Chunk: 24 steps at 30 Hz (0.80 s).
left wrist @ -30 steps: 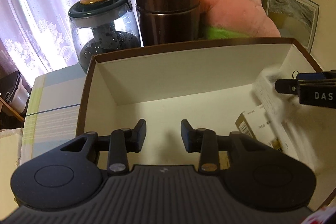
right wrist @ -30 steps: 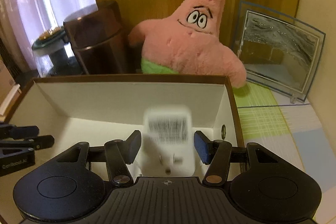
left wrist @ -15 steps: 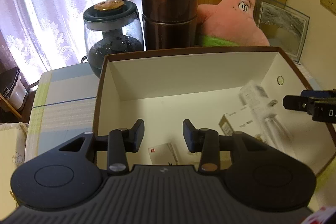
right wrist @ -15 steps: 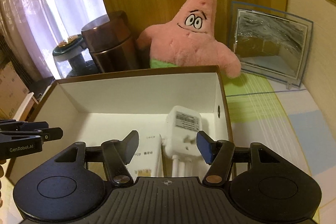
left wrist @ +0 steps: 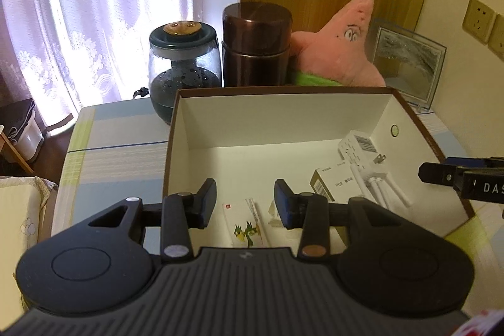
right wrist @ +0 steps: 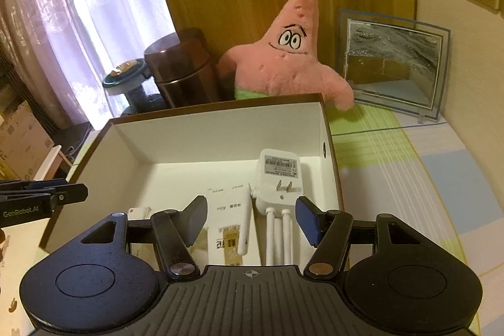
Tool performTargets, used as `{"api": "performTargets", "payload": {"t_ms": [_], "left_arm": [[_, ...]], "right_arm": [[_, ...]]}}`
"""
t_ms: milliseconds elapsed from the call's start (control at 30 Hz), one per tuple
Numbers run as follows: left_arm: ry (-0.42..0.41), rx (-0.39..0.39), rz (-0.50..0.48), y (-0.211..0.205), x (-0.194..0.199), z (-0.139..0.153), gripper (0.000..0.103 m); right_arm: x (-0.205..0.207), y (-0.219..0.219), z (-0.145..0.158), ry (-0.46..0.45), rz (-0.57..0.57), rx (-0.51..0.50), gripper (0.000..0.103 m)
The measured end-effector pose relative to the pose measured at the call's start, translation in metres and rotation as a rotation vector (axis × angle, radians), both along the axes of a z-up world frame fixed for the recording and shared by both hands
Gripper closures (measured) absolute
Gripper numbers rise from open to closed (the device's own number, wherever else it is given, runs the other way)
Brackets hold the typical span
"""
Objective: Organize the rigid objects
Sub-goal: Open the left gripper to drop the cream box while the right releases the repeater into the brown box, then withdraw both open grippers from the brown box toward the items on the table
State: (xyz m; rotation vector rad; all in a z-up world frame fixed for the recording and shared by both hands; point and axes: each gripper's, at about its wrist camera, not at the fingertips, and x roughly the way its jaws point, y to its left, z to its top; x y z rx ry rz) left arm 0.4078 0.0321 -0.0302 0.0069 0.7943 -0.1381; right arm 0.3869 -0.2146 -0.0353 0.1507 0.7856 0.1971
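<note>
Right wrist view, item one: right gripper (right wrist: 251, 218) hanging above the near end of the brown box (right wrist: 330, 147), jaws apart and having just been opening, nothing pressed between them. White plug-in router (right wrist: 278, 175) lying on the box floor against the right wall, prongs up, antennas running toward the camera; released, by the look of it. White carton (right wrist: 231, 216) lying just beside the router on its left, with a small red-marked packet (right wrist: 138, 212) further left.

Left wrist view, item two: left gripper (left wrist: 245, 203) sitting over the near left part of the same box, jaws parted by a modest gap and having just been opening, gripping nothing. Bird-printed packet (left wrist: 244, 224) lying flat on the floor below that gap.

Step in hand, as judged: the placing step is ending, both tools empty and angled down into the box from above its near rim.

Next move, as judged: each hand needs to clear the rim and seek another rigid piece outside the box; none is showing on the striped tablecloth (right wrist: 409, 178). The pink plush star (right wrist: 286, 65) behind the box is soft and probably staying put
</note>
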Motion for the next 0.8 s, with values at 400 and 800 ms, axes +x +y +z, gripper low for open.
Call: {"api": "performTargets", "payload": {"t_ms": [400,800], "left_arm": [[0.005,-0.039,0.026,0.013,-0.066,0.009,0.067],[0.021,-0.058,0.045,0.022,-0.122,0.01,0.067]], "right_arm": [[-0.057,-0.001,0.009,0.004,-0.014,0.025,0.044],[-0.111,0.008,0.004,0.036,0.0,0.037,0.044]]}}
